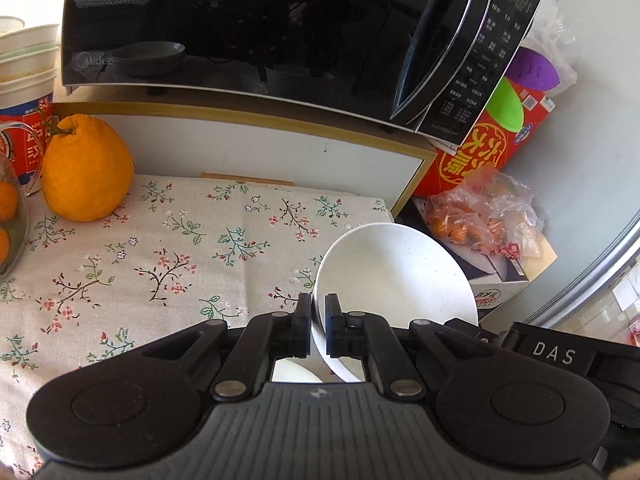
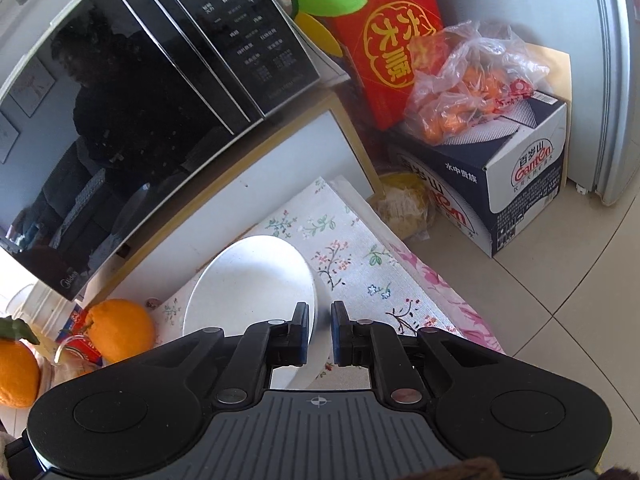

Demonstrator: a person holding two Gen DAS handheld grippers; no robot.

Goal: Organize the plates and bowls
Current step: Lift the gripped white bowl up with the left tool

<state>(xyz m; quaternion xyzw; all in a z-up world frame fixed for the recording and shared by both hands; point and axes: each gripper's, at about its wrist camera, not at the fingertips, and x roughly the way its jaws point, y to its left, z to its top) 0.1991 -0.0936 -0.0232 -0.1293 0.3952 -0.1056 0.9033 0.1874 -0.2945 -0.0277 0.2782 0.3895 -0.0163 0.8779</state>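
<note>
Gripping the white bowl by its rim, the left hand-held gripper is sitting clenched at lower centre of the left wrist view, one finger inside the rim and one outside. The right hand-held gripper is doing the same from the opposite rim in the right wrist view, its pads closing on the edge of the same bowl. The bowl is tilting, hanging over the right end of the table; whether its base is touching the cloth cannot be told.

A floral cloth is covering the table, with a pink flowered layer showing under its edge at right of the right wrist view. An orange is standing at the left of the left wrist view, beside stacked paper cups in the upper left corner. A black microwave is filling the top of the frame on a white shelf with a wood-coloured edge, its glass door reflecting a dark dish.

Beyond the table's end, a red box is leaning against the wall, a plastic bag of small oranges is lying on a blue-and-white carton, and pale floor tiles are spreading at lower right.
</note>
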